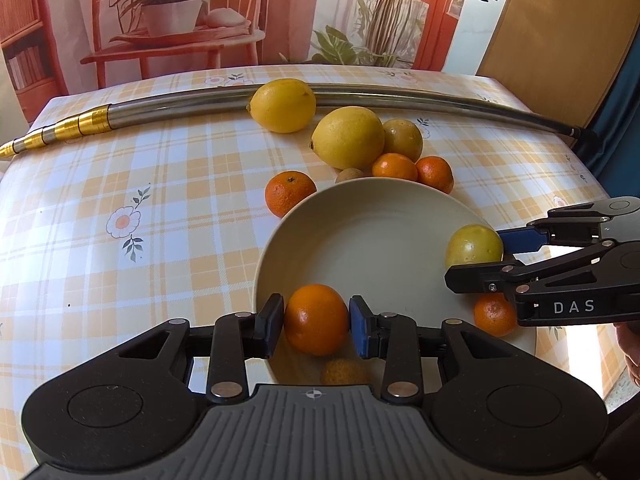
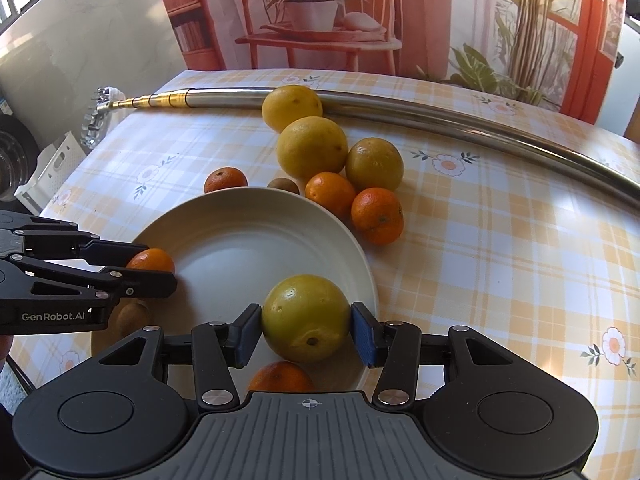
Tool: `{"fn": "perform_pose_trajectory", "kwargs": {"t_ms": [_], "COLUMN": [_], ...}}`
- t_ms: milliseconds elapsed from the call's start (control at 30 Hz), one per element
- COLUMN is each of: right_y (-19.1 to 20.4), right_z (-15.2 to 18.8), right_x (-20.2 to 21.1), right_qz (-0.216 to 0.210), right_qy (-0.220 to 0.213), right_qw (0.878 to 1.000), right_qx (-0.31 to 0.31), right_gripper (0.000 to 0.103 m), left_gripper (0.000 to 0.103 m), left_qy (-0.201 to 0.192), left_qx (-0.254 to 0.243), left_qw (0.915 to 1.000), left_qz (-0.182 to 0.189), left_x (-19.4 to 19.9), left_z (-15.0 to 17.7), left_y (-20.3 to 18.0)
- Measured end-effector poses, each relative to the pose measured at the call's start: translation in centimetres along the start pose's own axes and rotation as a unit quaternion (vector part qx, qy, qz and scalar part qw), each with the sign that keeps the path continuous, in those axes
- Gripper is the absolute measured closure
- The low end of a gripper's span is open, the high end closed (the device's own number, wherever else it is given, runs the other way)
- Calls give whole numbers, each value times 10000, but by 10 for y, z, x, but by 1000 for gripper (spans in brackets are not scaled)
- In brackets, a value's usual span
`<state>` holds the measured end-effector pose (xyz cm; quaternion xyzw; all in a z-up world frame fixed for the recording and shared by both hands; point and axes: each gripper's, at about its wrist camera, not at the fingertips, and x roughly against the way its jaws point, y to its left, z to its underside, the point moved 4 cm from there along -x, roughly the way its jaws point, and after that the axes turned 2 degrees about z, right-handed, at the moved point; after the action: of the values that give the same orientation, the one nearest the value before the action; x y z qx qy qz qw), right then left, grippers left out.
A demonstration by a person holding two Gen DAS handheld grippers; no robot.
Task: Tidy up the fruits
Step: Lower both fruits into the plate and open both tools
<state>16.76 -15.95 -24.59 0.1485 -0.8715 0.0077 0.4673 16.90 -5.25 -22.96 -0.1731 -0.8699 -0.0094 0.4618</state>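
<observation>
My left gripper (image 1: 316, 322) is shut on an orange mandarin (image 1: 316, 308) just above the near rim of a white plate (image 1: 372, 220). My right gripper (image 2: 306, 326) is shut on a yellow-green round fruit (image 2: 304, 312) over the plate (image 2: 248, 236). In the left wrist view it comes in from the right as the right gripper (image 1: 480, 258). On the plate lie another mandarin (image 2: 280, 376) and a small brown fruit (image 1: 344, 372). Beyond the plate, two lemons (image 1: 348, 136), a second yellow-green fruit (image 1: 402, 138) and three mandarins (image 1: 290, 192) rest on the tablecloth.
A long metal pole (image 1: 180, 110) with gold bands lies across the back of the checked table (image 1: 140, 280). A small brown fruit (image 2: 283, 186) sits at the plate's far rim. The table's right half (image 2: 500, 260) holds only cloth. A printed backdrop hangs behind.
</observation>
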Motion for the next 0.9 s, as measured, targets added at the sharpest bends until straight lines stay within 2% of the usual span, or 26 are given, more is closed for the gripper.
{"fn": "perform_pose_trajectory", "kwargs": {"t_ms": [67, 167, 367, 600, 733, 900], "right_y": [0, 1, 2, -3, -10, -22], "right_z": [-1, -2, -6, -16, -26, -42], "right_x": [1, 3, 9, 18, 25, 35], "right_qz": [-39, -14, -11, 0, 78, 233], "right_qy": [-30, -80, -214, -397, -547, -750], "right_qw": [10000, 10000, 9998, 9992, 9985, 9969], "right_qx": [-19, 34, 59, 64, 49, 30], "right_gripper": [51, 48, 48, 48, 48, 48], "left_gripper": [61, 60, 54, 54, 51, 51], "left_qy": [-13, -24, -106, -214, -321, -450], "left_qx": [1, -24, -31, -4, 116, 558], "left_qw": [10000, 10000, 9999, 9998, 9994, 9974], "left_qz": [9, -15, -33, -7, -39, 121], "left_x": [1, 2, 5, 13, 20, 31], "left_z": [0, 0, -1, -5, -15, -32], "left_y": [0, -2, -3, 0, 7, 25]}}
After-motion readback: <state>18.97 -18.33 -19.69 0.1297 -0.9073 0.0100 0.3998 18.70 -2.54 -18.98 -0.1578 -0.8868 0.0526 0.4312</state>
